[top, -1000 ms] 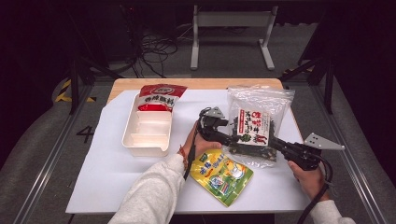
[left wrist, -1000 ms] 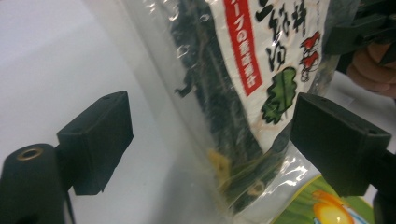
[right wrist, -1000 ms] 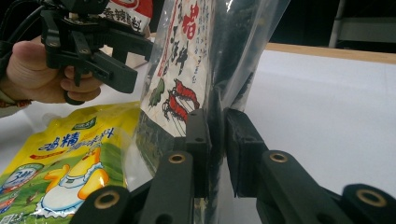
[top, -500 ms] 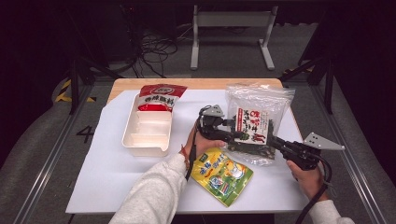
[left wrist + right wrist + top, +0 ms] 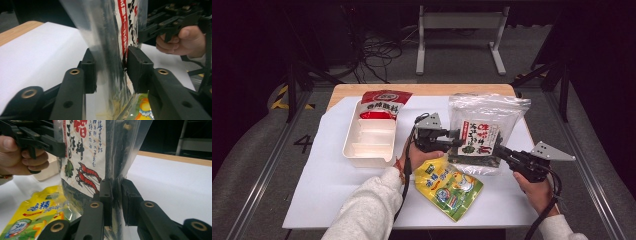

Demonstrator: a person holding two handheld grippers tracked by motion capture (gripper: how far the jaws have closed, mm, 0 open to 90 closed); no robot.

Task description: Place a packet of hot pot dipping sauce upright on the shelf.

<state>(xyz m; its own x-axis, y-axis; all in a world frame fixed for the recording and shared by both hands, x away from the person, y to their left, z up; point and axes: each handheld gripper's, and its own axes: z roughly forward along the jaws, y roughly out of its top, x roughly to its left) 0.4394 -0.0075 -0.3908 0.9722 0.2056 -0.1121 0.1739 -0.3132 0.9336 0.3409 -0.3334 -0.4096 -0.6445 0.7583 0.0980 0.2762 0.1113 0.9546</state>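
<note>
High view, seaweed bag (image 5: 484,132): stood up off the white sheet (image 5: 327,185) right of centre, held between both grippers.
High view, left gripper (image 5: 456,136): at the bag's 9 o'clock edge, jaws onto its side.
High view, right gripper (image 5: 502,152): at the bag's 4 o'clock corner, clamped on the lower edge.
High view, rest: yellow pouch (image 5: 449,186) flat at the bag's 7 o'clock; white tray (image 5: 369,141) at 9 o'clock, red packet (image 5: 384,102) at the tray's 12 o'clock end.
Left gripper view, left gripper (image 5: 110,65): jaws had just been closing, bag between them; right pad touched the film, left pad just beside it, a firm pinch couldn't be confirmed.
Right gripper view, right gripper (image 5: 116,195): jaws nearly together, pinching the bag's bottom edge; the yellow pouch at 8 o'clock.
</note>
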